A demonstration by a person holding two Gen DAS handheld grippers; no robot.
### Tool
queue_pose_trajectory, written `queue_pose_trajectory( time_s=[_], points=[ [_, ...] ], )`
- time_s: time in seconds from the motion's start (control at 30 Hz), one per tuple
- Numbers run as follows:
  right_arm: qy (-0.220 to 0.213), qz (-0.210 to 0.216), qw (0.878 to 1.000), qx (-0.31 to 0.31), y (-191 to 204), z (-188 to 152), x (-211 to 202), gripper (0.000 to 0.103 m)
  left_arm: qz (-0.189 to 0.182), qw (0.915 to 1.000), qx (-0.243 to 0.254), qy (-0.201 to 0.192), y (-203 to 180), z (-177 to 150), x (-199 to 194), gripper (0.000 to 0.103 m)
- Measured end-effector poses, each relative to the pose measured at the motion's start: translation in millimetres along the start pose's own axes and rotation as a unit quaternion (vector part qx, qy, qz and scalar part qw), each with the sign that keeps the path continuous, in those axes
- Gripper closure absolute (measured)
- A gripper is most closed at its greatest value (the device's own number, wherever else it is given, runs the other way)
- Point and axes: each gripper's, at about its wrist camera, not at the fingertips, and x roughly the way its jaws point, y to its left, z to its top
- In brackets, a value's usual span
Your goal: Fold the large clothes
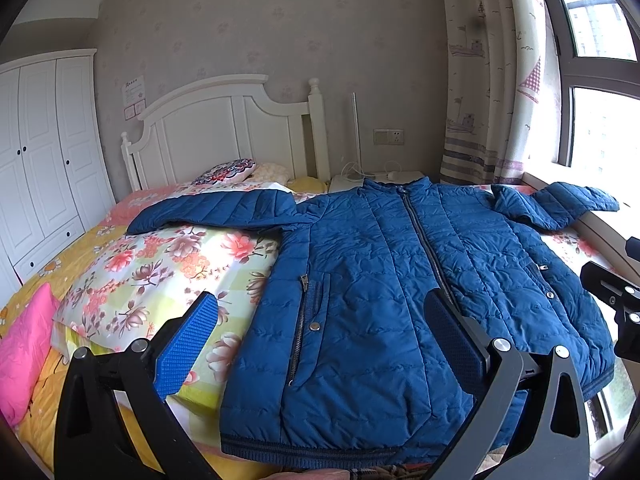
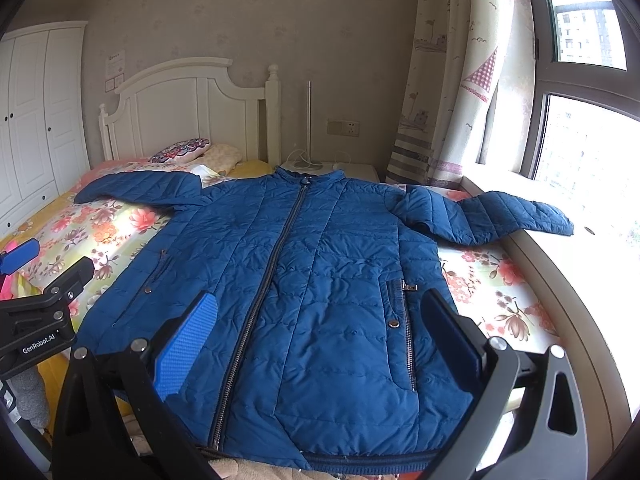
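White headboard (image 1: 224,128), wardrobe (image 1: 44,160), bright window (image 2: 592,136).

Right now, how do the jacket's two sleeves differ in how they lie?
The sleeve nearer the wardrobe lies straight across the floral bedding. The sleeve nearer the window bends at the elbow, and its cuff reaches onto the window ledge. Both are blue, quilted, spread out and unfolded.

Quilted, faintly shiny jacket (image 2: 320,280) cloth; ribbed blue rubbery fingers (image 1: 188,344).
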Motion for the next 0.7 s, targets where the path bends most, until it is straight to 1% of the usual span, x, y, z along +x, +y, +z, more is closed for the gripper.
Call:
queue_pose_trajectory(
  time_s=[0.23,0.7],
  points=[
    [0.0,0.0,1.0,0.0,-0.2,-0.3,0.4,0.002,0.001,1.0,-0.002,0.002,3.7,-8.2,0.3,0.004],
    [0.001,0.003,1.0,0.001,2.9,-2.4,1.4,0.002,0.001,1.0,-0.003,0.004,5.1,-7.7,1.0,0.004]
  ],
)
